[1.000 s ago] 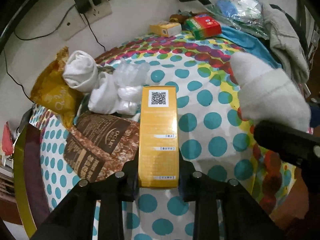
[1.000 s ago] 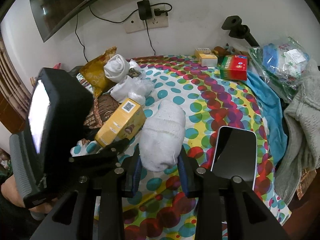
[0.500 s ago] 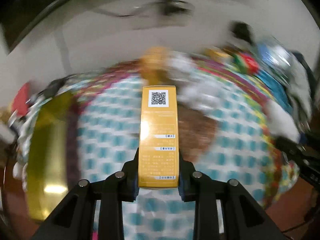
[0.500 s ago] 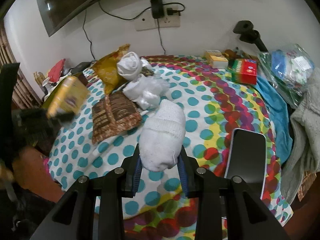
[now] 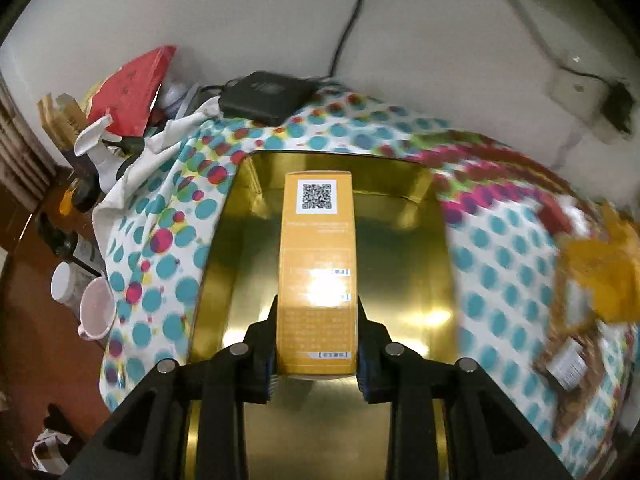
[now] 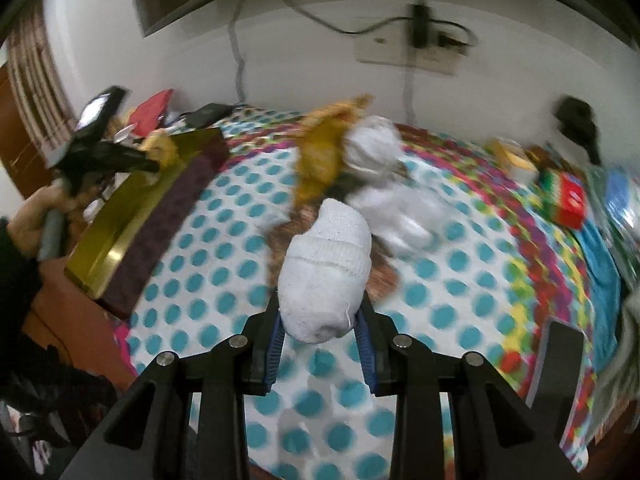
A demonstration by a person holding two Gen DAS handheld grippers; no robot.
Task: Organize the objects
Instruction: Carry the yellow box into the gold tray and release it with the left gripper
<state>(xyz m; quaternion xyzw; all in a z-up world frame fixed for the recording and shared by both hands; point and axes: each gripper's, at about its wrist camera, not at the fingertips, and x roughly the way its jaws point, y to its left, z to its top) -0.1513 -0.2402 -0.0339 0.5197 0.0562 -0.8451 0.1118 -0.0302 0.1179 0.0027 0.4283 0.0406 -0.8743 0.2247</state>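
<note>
Two claws grip: left [image 5: 317, 350] yellow box [image 5: 318, 264]; right [image 6: 320, 334] white sock [image 6: 326, 268].

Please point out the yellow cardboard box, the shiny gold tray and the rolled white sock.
yellow cardboard box [image 5: 318, 268], left wrist view, top face.
shiny gold tray [image 5: 400, 264], left wrist view, bare floor.
rolled white sock [image 6: 326, 272], right wrist view, knit middle.

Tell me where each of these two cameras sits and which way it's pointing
Left wrist: on the left gripper, looking along its fingers, which clamp a yellow box, down into a gold tray at the bed's edge; only the fingers show.
Right wrist: on the right gripper, facing across the polka-dot bedspread toward the wall socket, fingers shut on a rolled white sock; the person's left hand shows at far left.
Shared: the gold tray and the bedspread.
</note>
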